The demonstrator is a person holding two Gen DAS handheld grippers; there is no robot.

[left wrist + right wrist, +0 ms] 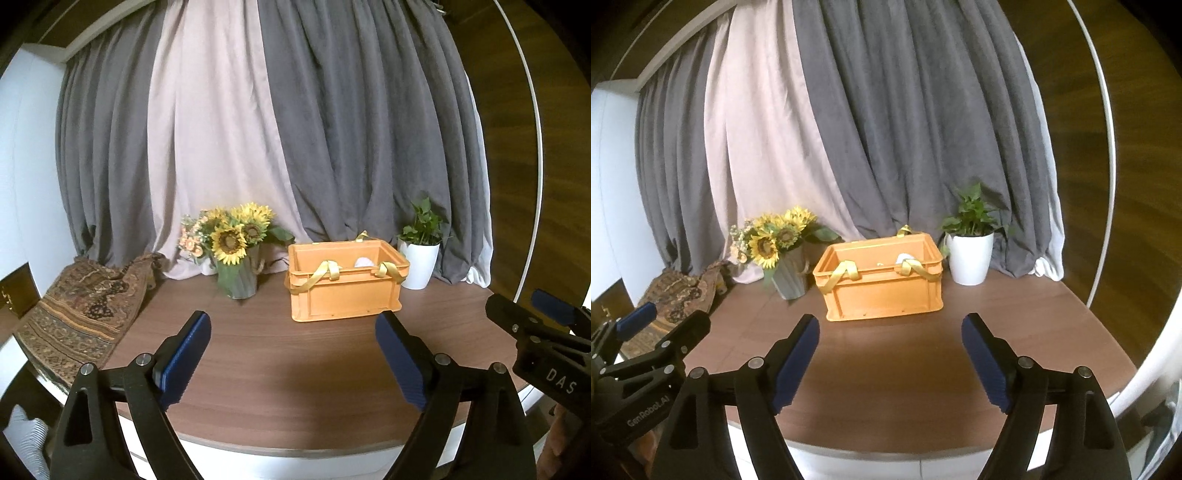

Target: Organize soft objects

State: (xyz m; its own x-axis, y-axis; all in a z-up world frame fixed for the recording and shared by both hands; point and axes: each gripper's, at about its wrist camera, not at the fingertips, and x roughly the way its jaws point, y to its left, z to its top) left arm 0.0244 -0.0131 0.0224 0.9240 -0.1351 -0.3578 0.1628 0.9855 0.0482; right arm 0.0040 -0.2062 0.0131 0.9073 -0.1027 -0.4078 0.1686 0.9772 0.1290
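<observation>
Orange crate (345, 282) at far centre of wooden table (277, 369), open top, yellow straps (325, 271) draped over near rim. Pale soft object (364, 262) inside crate, against far right wall; only its top visible above rim, identity not resolvable. Same object seen in right wrist view (905, 257) behind right strap.

Left gripper (293, 354): fingers spread wide, nothing held, blue pads (184, 360) facing inward. Crate ahead of and well apart from fingertips, slightly right of the gap's centre line.

Right gripper (890, 356): fingers wide apart, nothing between them. Crate ahead and well apart, roughly centred in the gap, slightly left.

Each gripper visible at the edge of the other's view; both over near edge of table.

Sunflower bouquet (231, 236) in grey-green vase just left of crate. Potted green plant (421, 254) in white pot just right of crate. Patterned cloth (81, 306) at left table edge. Grey and pale curtains (295, 129) behind everything.
</observation>
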